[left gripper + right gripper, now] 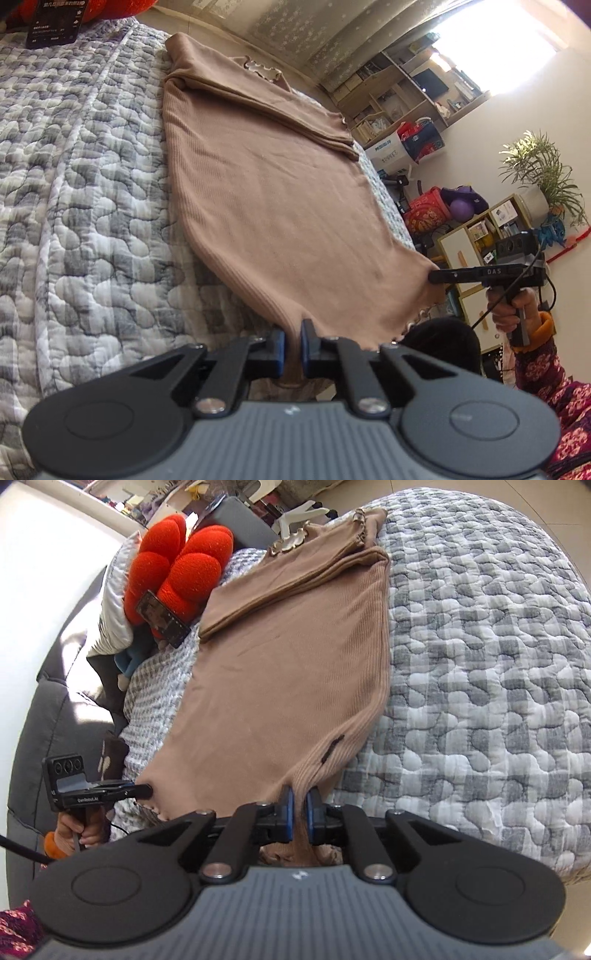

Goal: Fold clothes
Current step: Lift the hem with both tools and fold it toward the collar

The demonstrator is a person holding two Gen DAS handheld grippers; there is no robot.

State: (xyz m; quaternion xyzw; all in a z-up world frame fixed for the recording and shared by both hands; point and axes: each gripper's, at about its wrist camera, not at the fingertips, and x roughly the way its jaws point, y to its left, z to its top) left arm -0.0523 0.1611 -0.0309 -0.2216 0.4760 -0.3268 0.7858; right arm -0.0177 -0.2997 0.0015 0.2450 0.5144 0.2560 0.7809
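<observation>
Tan ribbed top (280,206) lies flat on quilted bedspread (85,192), hem corners clamped by left gripper (292,345) and right gripper (299,814).

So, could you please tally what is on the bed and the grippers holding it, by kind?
Brown ribbed top: 1
Red plush cushion: 1
Grippers, left gripper and right gripper, both clamped on the hem: 2
Total: 4

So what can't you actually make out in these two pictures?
- Hem of the brown top: in both wrist views it drops behind the gripper bodies below the left gripper and right gripper.
- Phone screen, left wrist view: text too small, top cut off by the edge.
- Shelves beside the window: washed out by glare.
</observation>
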